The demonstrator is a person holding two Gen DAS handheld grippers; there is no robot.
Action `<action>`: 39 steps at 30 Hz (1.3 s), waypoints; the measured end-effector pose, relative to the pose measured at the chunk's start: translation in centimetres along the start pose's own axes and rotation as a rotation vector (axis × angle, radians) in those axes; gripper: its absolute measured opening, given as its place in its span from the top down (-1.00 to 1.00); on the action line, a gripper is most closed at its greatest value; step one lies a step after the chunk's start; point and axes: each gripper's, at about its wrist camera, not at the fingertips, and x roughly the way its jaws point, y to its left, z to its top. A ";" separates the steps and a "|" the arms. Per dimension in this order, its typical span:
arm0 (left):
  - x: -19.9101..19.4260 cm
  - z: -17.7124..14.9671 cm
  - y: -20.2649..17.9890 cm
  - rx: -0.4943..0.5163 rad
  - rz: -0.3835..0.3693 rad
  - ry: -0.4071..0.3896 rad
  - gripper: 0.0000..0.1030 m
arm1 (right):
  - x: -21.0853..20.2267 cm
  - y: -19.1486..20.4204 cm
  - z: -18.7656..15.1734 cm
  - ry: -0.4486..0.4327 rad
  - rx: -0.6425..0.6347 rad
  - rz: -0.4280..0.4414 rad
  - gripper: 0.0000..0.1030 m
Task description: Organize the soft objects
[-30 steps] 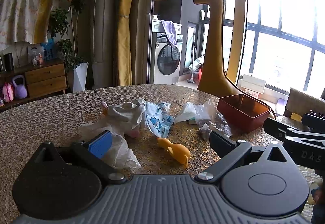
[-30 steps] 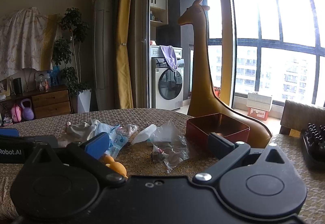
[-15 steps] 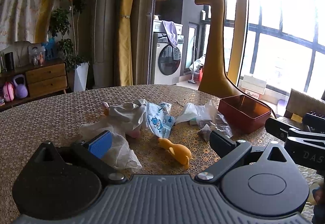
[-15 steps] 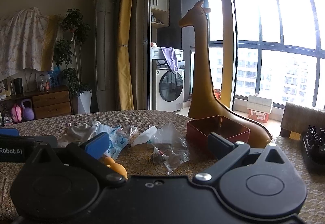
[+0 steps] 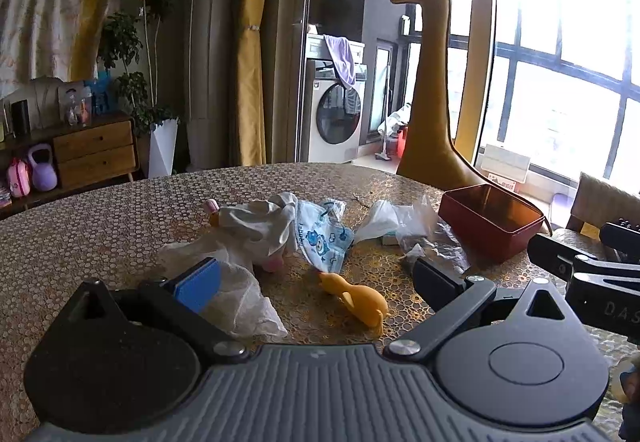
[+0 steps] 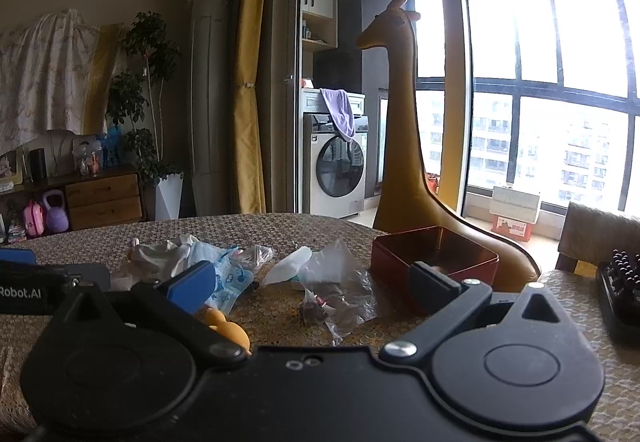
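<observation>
Left gripper (image 5: 316,278) jaws spread wide, nothing between them; right gripper (image 6: 312,282) the same. On the table (image 5: 100,226): orange soft toy (image 5: 358,300) at 6 o'clock of the printed cloth (image 5: 322,238), white crumpled cloth (image 5: 256,226) at its 9, clear bags (image 5: 416,230) at 3, and red box (image 5: 490,217) at 3 beyond the bags.

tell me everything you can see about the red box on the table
The red box is a shallow rectangular container with thin, glossy walls that look like metal or hard plastic, open at the top with no lid in sight. It sits upright and flat on the patterned table, to the right of the crumpled clear plastic bags, close to them; contact is unclear. Its inside shows warm reflections and looks mostly empty, though the near wall hides part of the floor. Neither gripper touches it.
</observation>
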 end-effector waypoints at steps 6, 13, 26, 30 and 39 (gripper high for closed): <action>2.5 0.0 1.2 -0.011 0.020 0.059 -1.00 | 2.5 0.1 0.1 0.032 -0.025 0.047 -0.95; 7.2 -0.2 4.1 -0.048 0.073 0.154 -1.00 | 6.9 0.8 0.2 0.129 -0.063 0.139 -0.88; 16.5 0.1 7.9 -0.014 0.174 0.264 -1.00 | 15.0 4.6 -1.1 0.350 -0.161 0.299 -0.74; 19.2 -0.6 8.6 -0.028 0.203 0.309 -1.00 | 17.0 5.0 -2.3 0.436 -0.144 0.309 -0.65; 23.4 -1.5 10.0 -0.087 0.261 0.372 -0.99 | 19.4 5.4 -4.0 0.528 -0.131 0.299 -0.53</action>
